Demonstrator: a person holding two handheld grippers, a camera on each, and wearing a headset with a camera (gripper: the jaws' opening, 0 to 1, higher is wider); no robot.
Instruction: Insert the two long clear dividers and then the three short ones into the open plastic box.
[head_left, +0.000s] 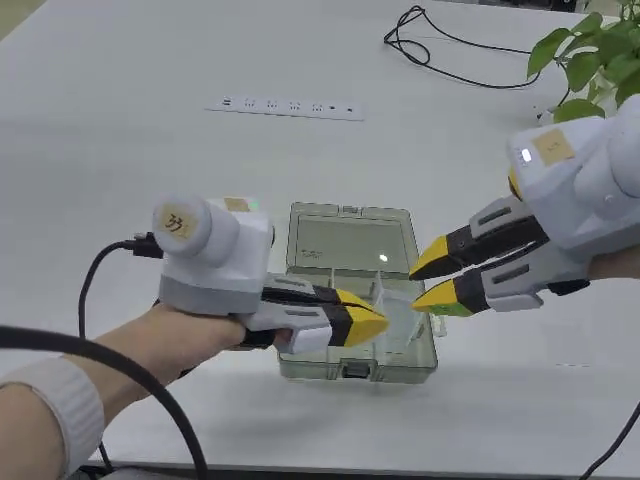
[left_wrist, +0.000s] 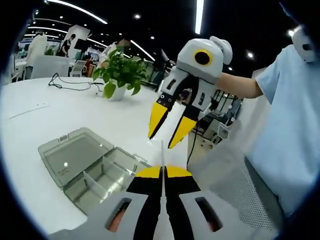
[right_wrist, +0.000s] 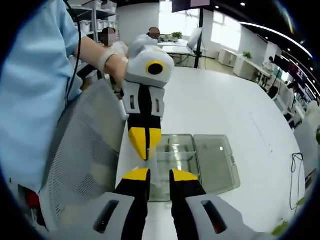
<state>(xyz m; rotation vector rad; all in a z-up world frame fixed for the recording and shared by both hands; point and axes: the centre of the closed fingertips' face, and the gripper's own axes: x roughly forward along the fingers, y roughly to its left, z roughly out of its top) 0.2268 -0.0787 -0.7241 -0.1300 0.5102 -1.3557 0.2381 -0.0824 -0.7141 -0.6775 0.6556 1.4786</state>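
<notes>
Open plastic box (head_left: 350, 240) on the worktop (head_left: 150, 150), lid laid back. Left tool (head_left: 368, 322) level over its front, clenched on a clear divider (left_wrist: 162, 150). Right tool (head_left: 418, 286) angles in from the right, jaws apart, empty. Yellow sticker (head_left: 177, 224) on left tool: scrawl unreadable.

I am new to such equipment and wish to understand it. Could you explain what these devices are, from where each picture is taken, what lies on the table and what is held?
There is no robot: a person holds two hand tools, each with two yellow-tipped jaws. One picture comes from a camera on the person's head; the other two come from cameras on the tools. On the table stand an open plastic box, a power strip and a plant. The left gripper is shut on a thin clear divider; the right gripper is open, facing it above the box.
</notes>
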